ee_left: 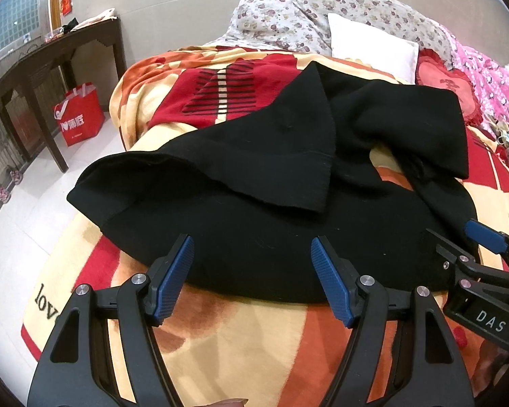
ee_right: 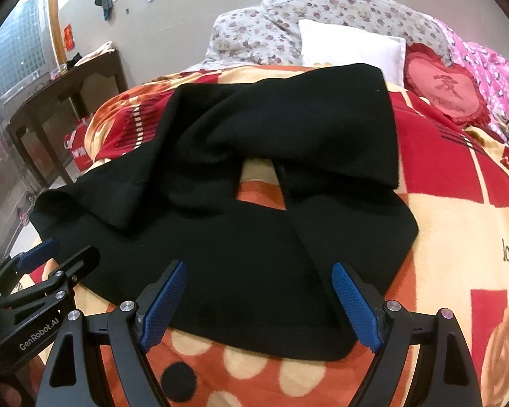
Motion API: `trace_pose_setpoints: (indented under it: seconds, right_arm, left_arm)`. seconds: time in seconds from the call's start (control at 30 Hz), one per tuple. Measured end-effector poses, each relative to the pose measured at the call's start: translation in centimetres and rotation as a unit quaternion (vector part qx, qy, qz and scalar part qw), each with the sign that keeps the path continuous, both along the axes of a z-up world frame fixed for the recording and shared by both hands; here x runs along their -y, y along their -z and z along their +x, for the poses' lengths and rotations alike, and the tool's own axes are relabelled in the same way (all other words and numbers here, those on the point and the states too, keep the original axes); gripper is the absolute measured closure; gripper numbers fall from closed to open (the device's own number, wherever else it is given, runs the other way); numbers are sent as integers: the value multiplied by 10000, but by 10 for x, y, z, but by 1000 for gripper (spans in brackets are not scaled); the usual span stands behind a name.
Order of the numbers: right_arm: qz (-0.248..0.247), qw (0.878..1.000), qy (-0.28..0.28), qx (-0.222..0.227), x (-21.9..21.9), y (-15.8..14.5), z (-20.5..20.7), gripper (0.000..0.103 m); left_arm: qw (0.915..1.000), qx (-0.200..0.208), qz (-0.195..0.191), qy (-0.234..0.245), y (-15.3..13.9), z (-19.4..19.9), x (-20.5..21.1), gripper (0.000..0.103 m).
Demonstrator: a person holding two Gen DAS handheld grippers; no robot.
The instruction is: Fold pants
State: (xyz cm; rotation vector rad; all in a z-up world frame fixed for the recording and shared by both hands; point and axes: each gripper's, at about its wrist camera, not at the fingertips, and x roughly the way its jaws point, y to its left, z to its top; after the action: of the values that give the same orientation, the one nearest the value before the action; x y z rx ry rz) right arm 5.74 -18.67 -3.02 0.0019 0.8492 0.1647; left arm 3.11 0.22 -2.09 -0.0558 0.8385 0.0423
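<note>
Black pants (ee_left: pixel 254 224) lie crumpled on a red, orange and cream blanket (ee_left: pixel 254 332) on the bed, with both legs flopped back over the waist part; they fill the middle of the right wrist view (ee_right: pixel 241 271) too. My left gripper (ee_left: pixel 252 271) is open and empty, its blue pads over the near edge of the pants. My right gripper (ee_right: pixel 259 298) is open and empty, also over the near edge. The right gripper shows at the right edge of the left wrist view (ee_left: pixel 471 244), and the left gripper shows at the left of the right wrist view (ee_right: pixel 61 254).
A floral quilt (ee_left: pixel 322 10), a white pillow (ee_left: pixel 373 44), a red heart cushion (ee_left: pixel 444 84) and pink bedding (ee_left: pixel 492 78) lie at the head of the bed. A dark wooden table (ee_left: pixel 51 64) and a red bag (ee_left: pixel 79 113) stand on the floor to the left.
</note>
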Motion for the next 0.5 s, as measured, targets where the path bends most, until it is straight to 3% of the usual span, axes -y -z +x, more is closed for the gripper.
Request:
trace_pose_setpoints:
  seconds: [0.5]
  right_arm:
    - [-78,9999,-69,-61,-8,2,4,18]
  left_arm:
    - [10000,-21,-18,-51,2,0,-6,31]
